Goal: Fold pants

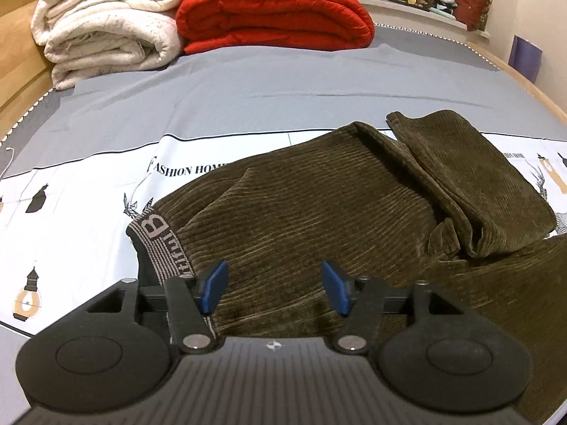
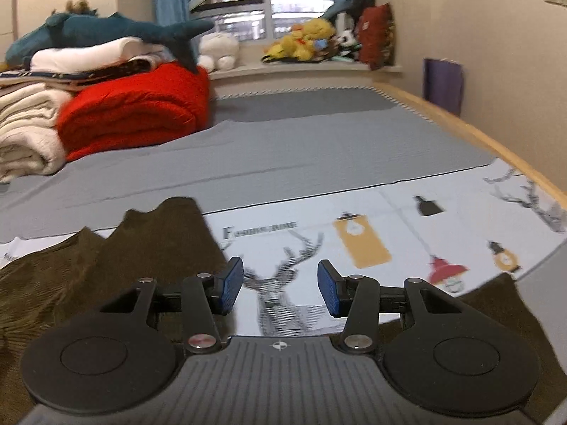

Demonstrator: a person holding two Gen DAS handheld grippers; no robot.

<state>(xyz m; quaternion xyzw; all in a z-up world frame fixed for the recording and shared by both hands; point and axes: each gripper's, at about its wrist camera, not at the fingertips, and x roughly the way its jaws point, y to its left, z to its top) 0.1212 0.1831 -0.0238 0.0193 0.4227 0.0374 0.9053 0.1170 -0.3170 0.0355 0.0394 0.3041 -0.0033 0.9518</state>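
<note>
Across the bed [image 1: 248, 81] lies a grey sheet with a white printed band of lamps, deer and lettering, and on that band rest the pants [image 1: 319, 212], olive-brown corduroy, crumpled rather than flat. At the bed's far end a folded red quilt [image 1: 276, 14] sits beside a folded cream blanket [image 1: 106, 24], touching it, with plush toys [image 2: 304, 39] on the window ledge beyond.

Seen from the left wrist, the pants fill the lower middle: the ribbed cloth spreads wide, one leg is doubled back into a thick fold at the right, and the striped waistband [image 1: 156, 244] with a large letter shows at the left edge.

The left gripper [image 1: 274, 288] tilts down over the pants near the waistband; its blue fingers [image 1: 214, 285] stand apart with only cloth below them, nothing pinched. The right gripper [image 2: 280, 288] points at a shallower angle over the printed deer [image 2: 283, 283], pants cloth at both sides of it; its fingers [image 2: 232, 283] are also spread and hold nothing.
</note>
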